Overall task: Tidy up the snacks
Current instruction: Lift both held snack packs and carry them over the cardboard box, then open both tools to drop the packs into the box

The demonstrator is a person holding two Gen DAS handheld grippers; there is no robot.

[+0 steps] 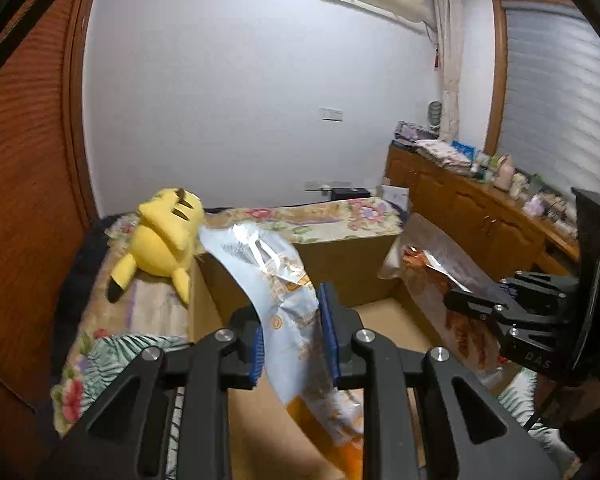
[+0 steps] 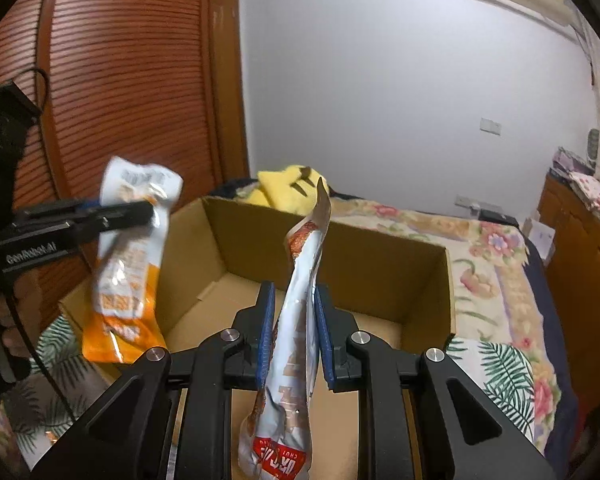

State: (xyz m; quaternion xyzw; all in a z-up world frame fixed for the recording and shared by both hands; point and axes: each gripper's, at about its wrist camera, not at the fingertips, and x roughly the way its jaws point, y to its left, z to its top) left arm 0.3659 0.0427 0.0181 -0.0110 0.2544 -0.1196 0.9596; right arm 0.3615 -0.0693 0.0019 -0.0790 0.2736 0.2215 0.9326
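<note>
1. Hanging upright between the blue pads of the right gripper (image 2: 294,332), the red-and-silver snack packet (image 2: 284,380) is pinched across its flat middle, so its top edge sticks up and its printed bottom dangles free over the near part of the cardboard box (image 2: 388,276). Jaws: clamped on the packet.

2. Gripped the same way by the left gripper (image 1: 294,336), the orange-and-white snack packet (image 1: 296,320) droops on both sides of the pads; a flat, limp pouch is easiest to carry pinched across its faces. In the right wrist view it hangs at the left, over the box's near left corner. Jaws: clamped on that packet.

3. Both packets sit above the open box, which looks empty where its floor shows; my judgement is that each hand is bringing one snack to drop inside, side by side, so the two do not collide.

4. The box rests on a bed with a floral cover (image 2: 496,264), flaps open, giving a wide mouth from above.

5. A yellow plush toy (image 1: 160,240) lies just beyond the box's far left corner, clear of the drop.

6. Farther right, a wooden cabinet (image 1: 472,204) carries clutter unrelated to the task.
</note>
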